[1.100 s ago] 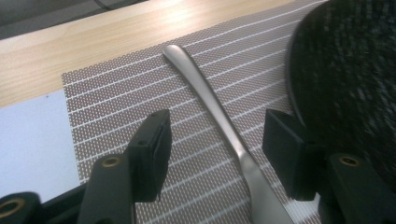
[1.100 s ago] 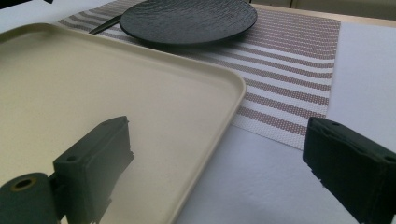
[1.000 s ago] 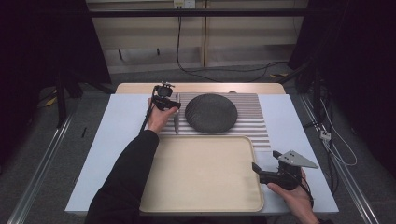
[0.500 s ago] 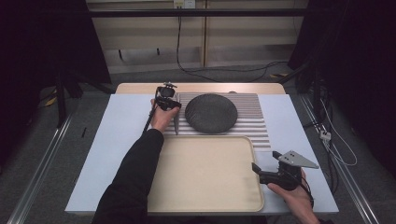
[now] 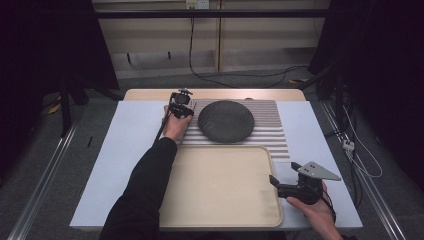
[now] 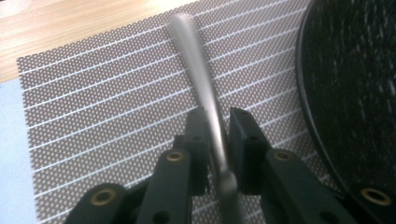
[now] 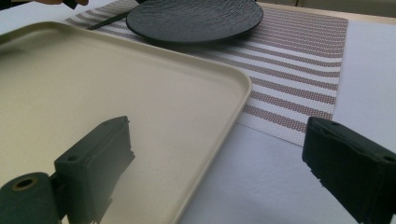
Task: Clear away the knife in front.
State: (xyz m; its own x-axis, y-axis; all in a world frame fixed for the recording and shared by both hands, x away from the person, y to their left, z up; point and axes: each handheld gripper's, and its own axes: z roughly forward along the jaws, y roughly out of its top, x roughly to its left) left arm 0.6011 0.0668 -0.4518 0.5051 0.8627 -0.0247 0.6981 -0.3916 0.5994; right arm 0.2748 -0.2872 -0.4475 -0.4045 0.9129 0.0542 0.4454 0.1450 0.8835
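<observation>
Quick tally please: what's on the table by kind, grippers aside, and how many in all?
Round black textured plate: 1
Slim metal utensil handle, between the left gripper's fingers: 1
Brown-and-white striped woven placemat: 1
Beige rectangular plastic tray: 1
Total: 4

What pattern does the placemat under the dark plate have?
The placemat is brown woven mesh with thin white stripes, clearest in the left gripper view.

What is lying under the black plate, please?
The black plate rests on a striped placemat. The mat stretches past it on every side; the part directly beneath the plate is covered and cannot be seen.
</observation>
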